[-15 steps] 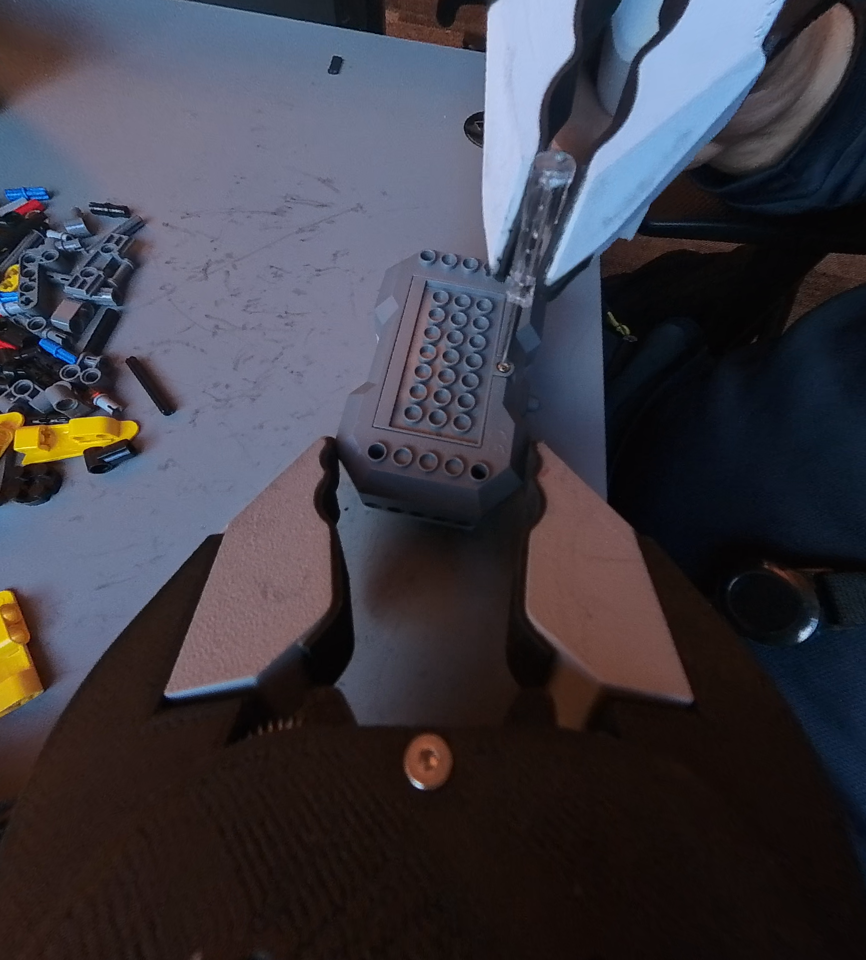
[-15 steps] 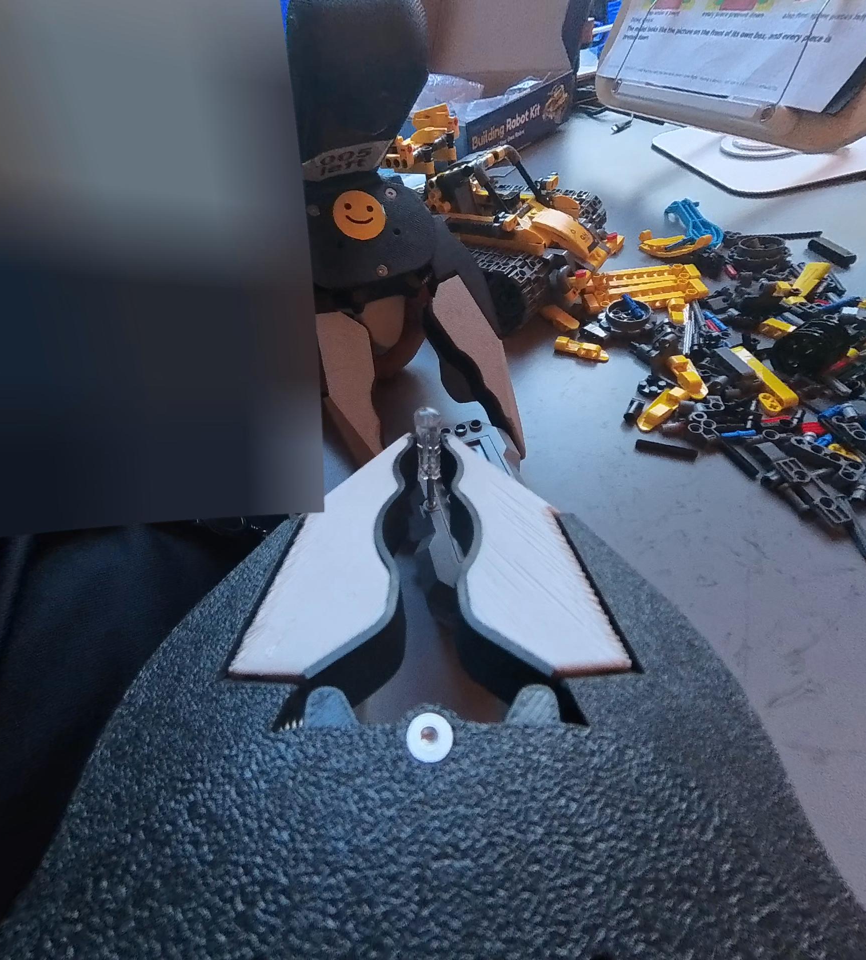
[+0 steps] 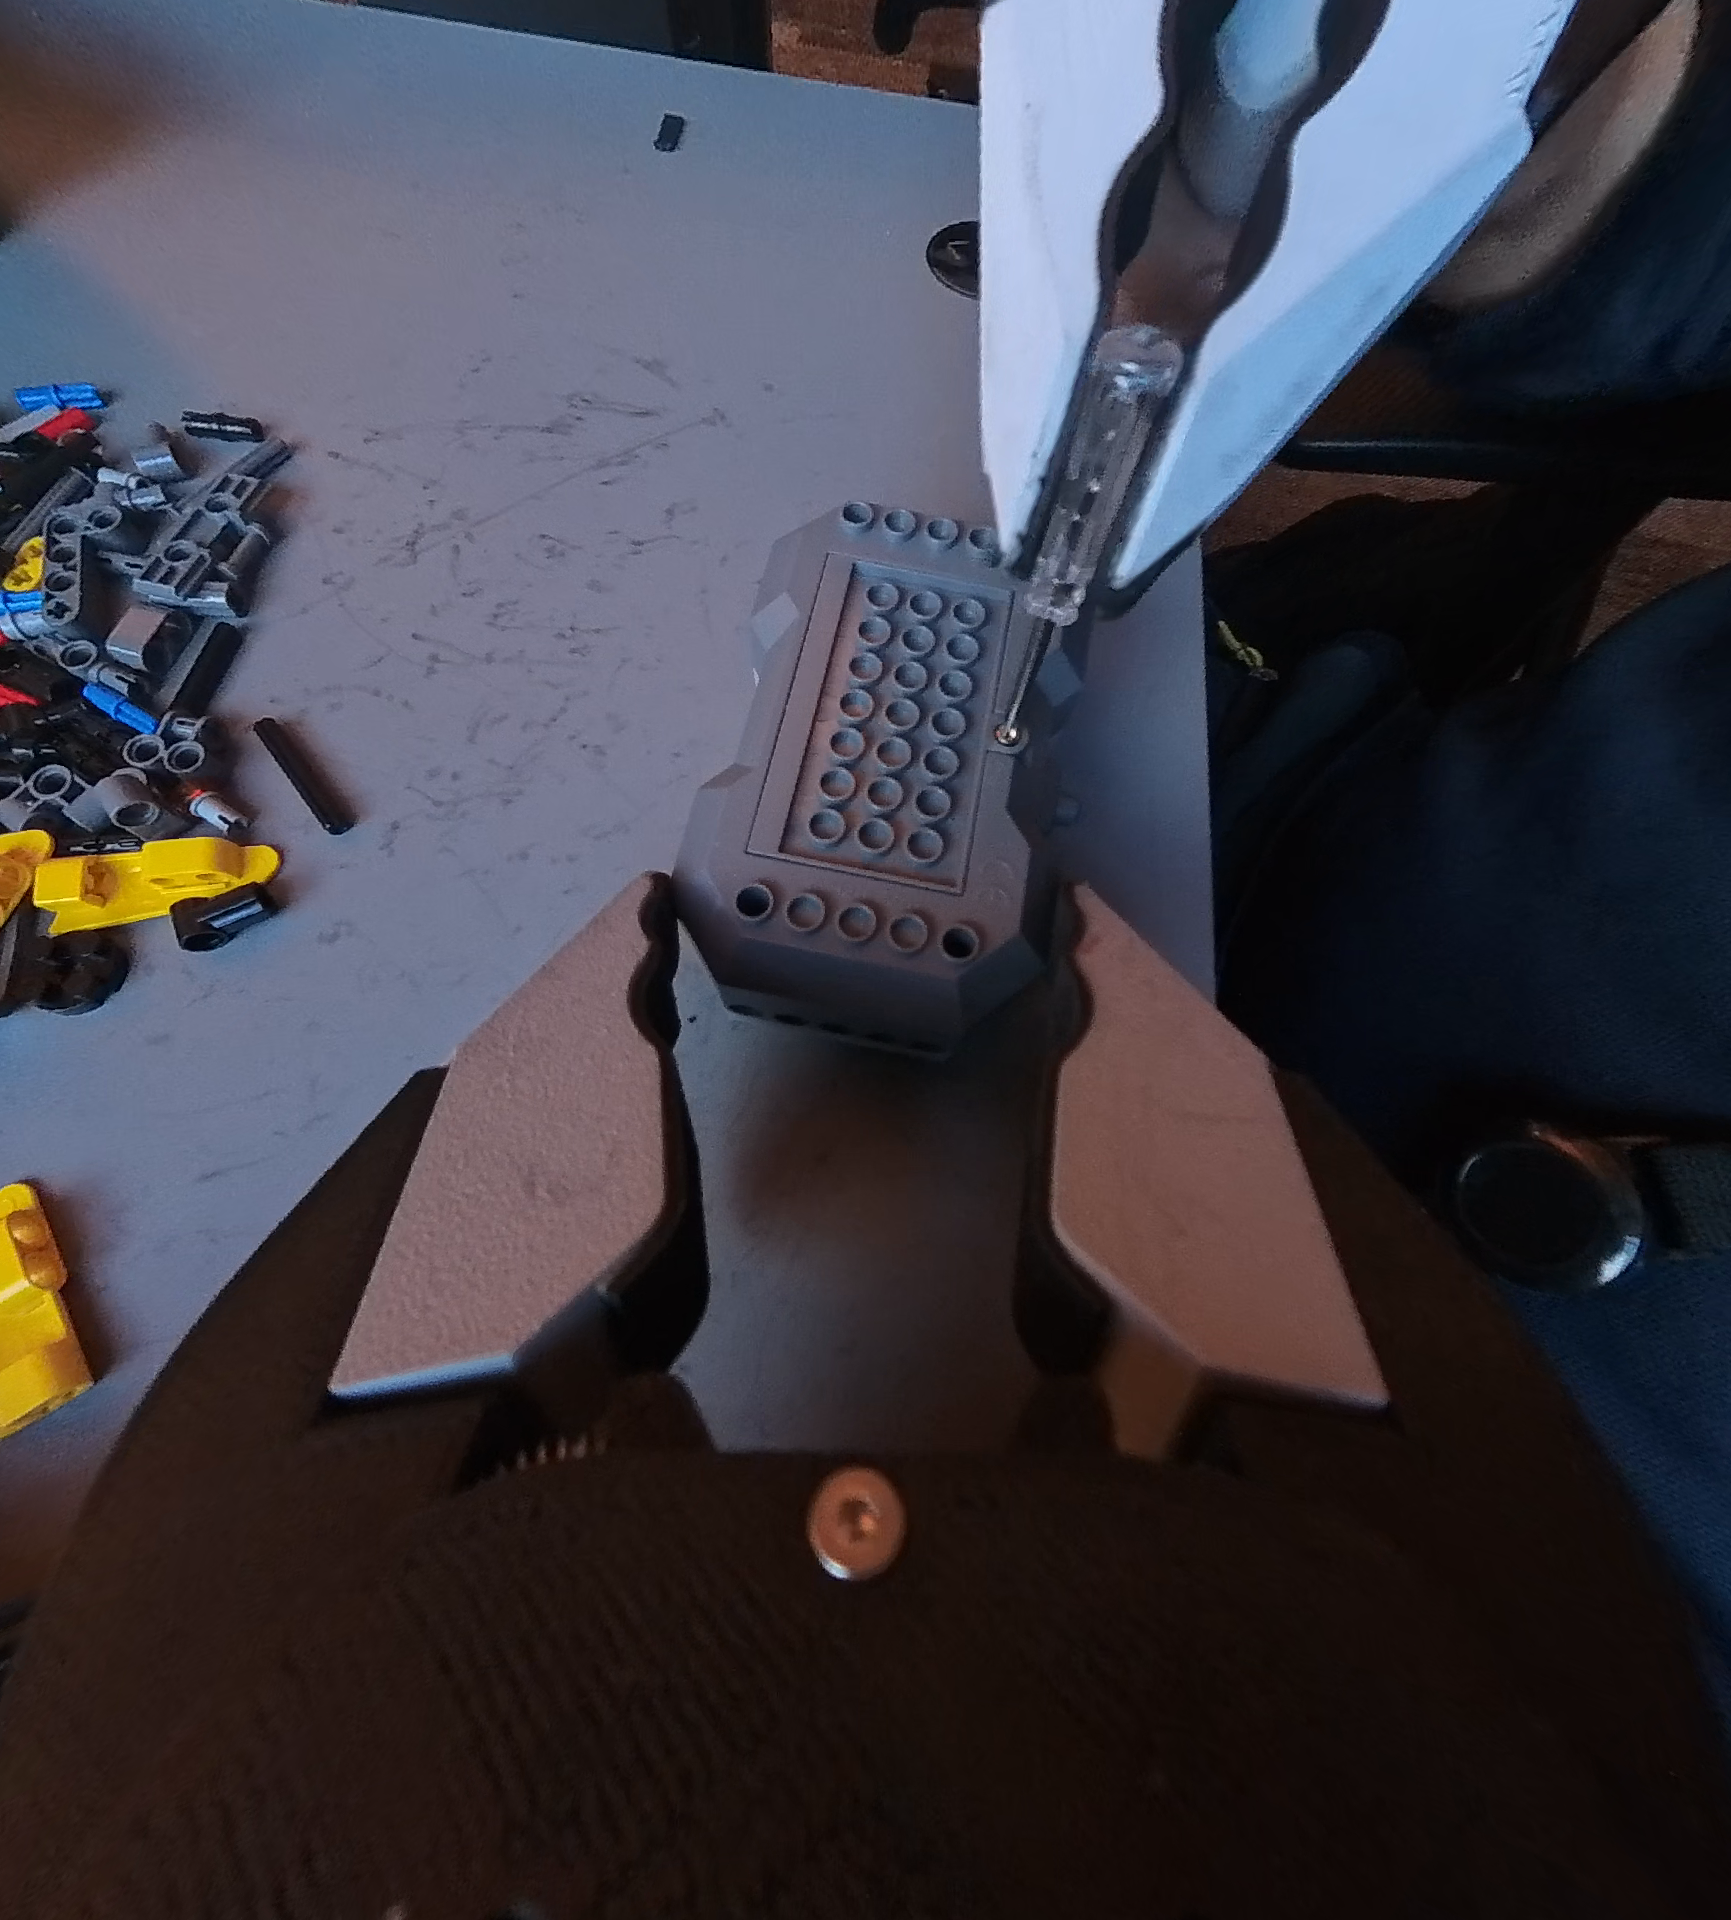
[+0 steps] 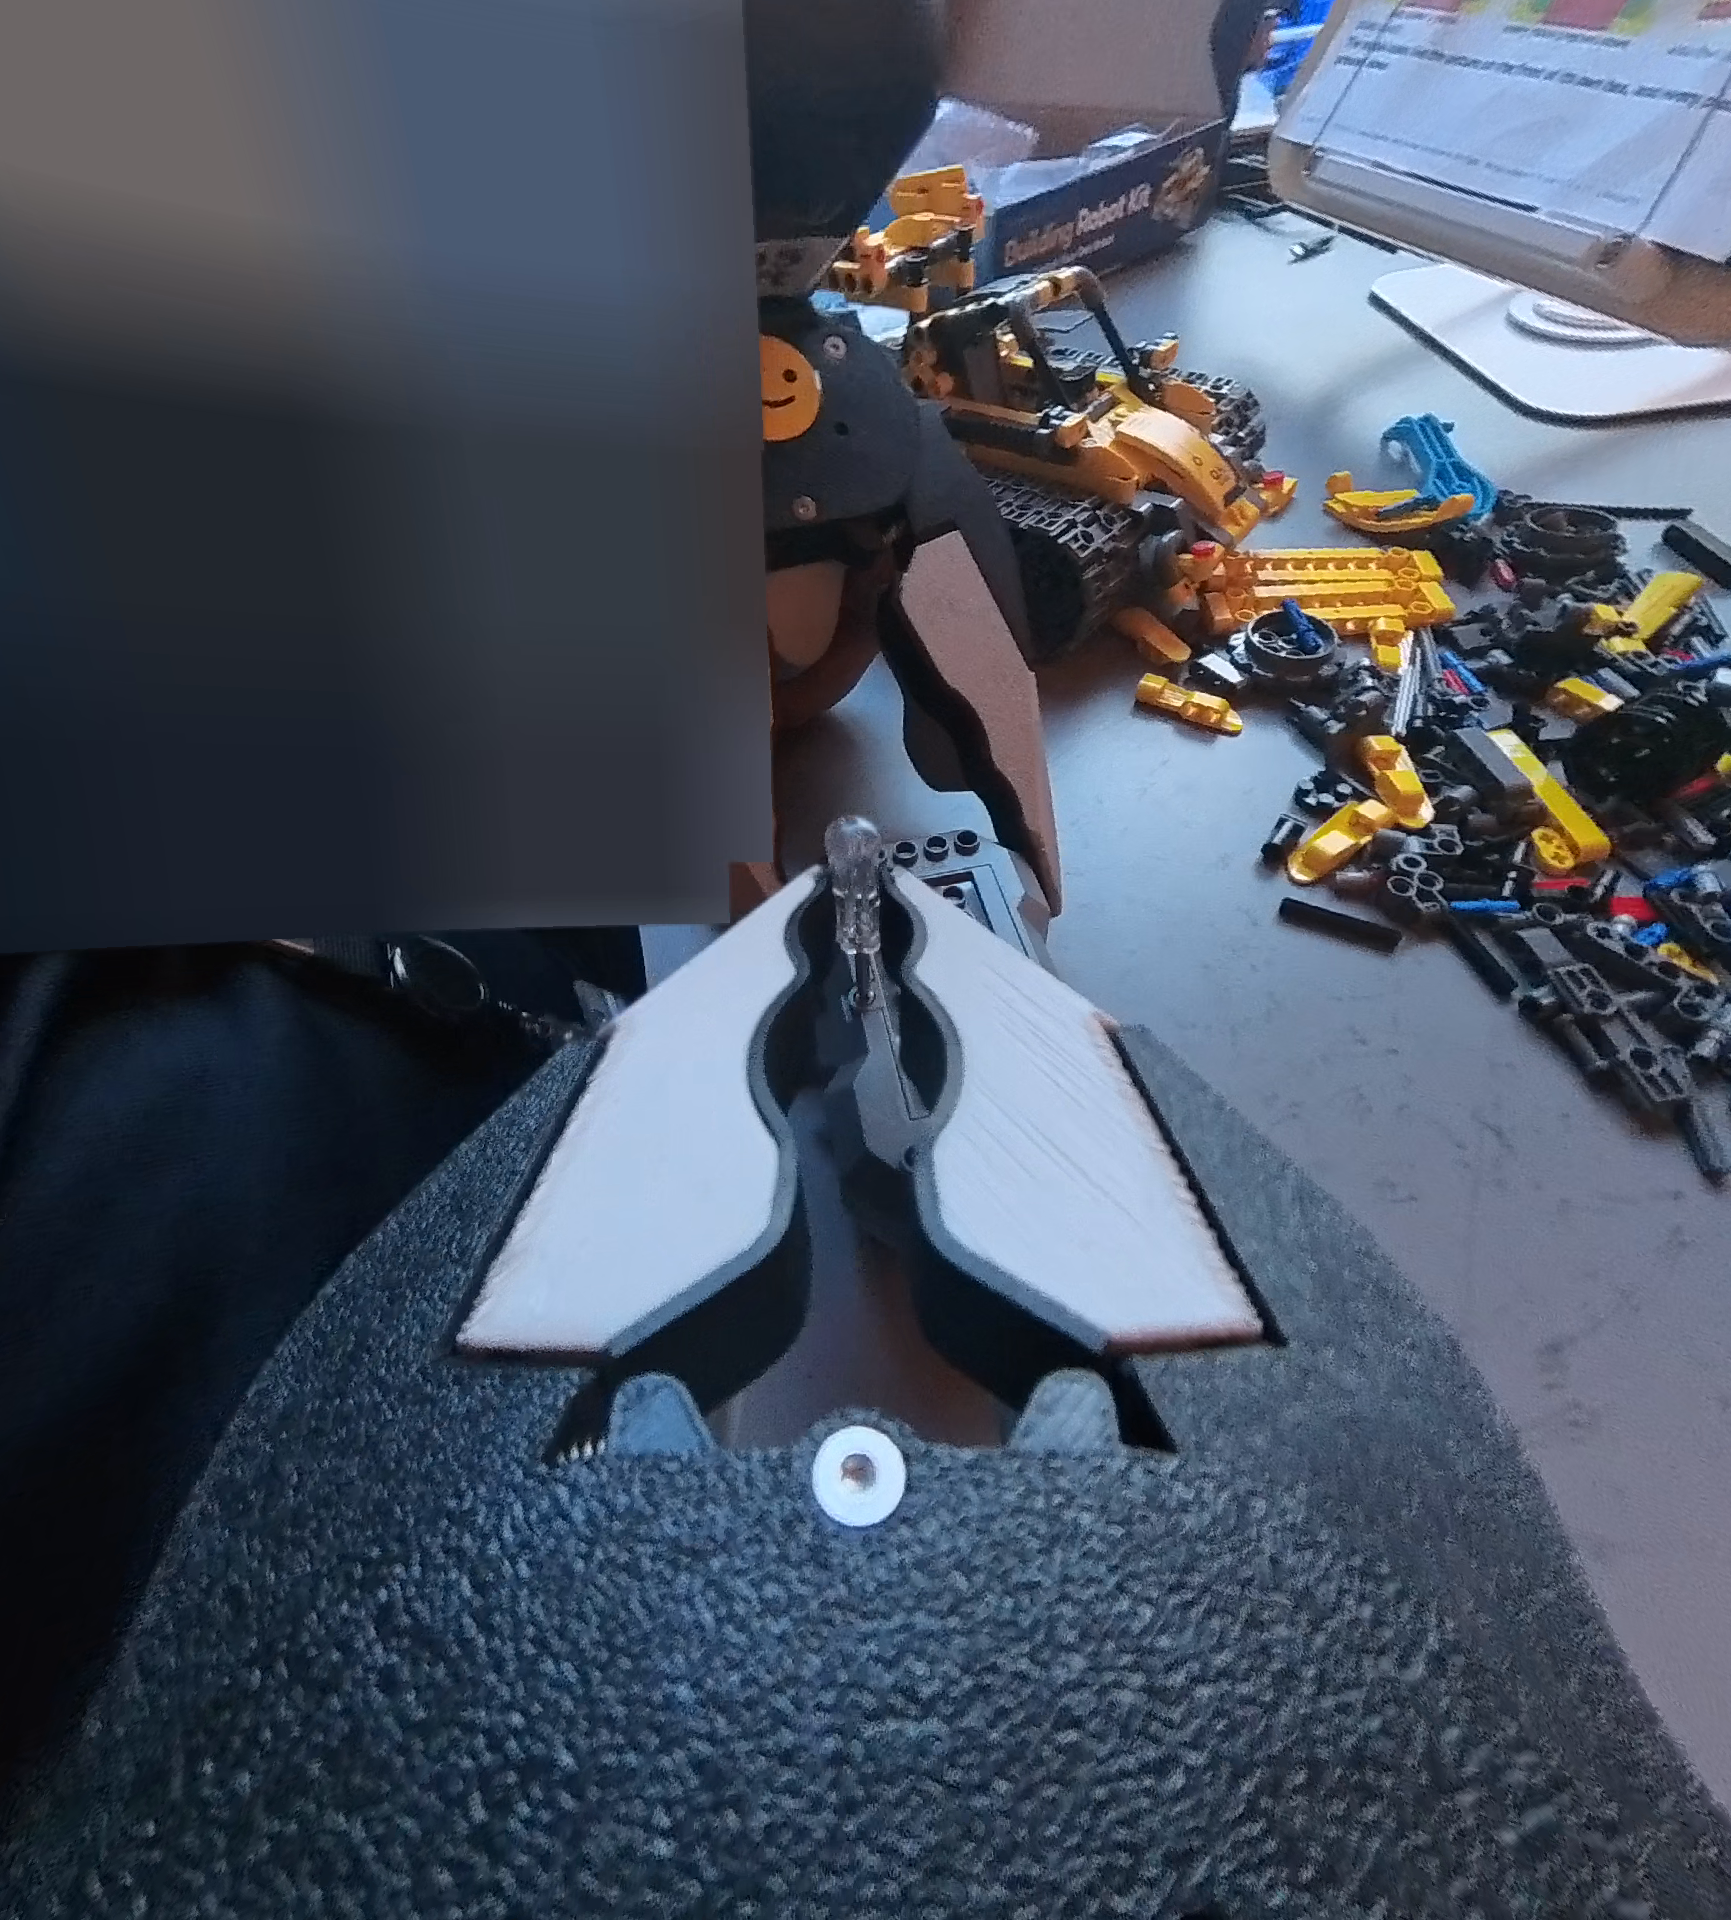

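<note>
Here left tongs (image 3: 861,935) clamp grey block (image 3: 882,748); right tongs (image 4: 856,883) pinch screwdriver (image 4: 856,894).

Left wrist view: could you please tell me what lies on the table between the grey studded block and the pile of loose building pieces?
In the left wrist view, one short black rod lies there on otherwise bare table, nearer the pile than the grey studded block.

A studded block (image 3: 882,769) sits on the table (image 3: 487,312) near its 3 o'clock edge. A screwdriver (image 3: 1079,520) stands on a screw (image 3: 1006,736) at the block's 3 o'clock side. Loose pieces (image 3: 61,623) lie at 9 o'clock.
</note>
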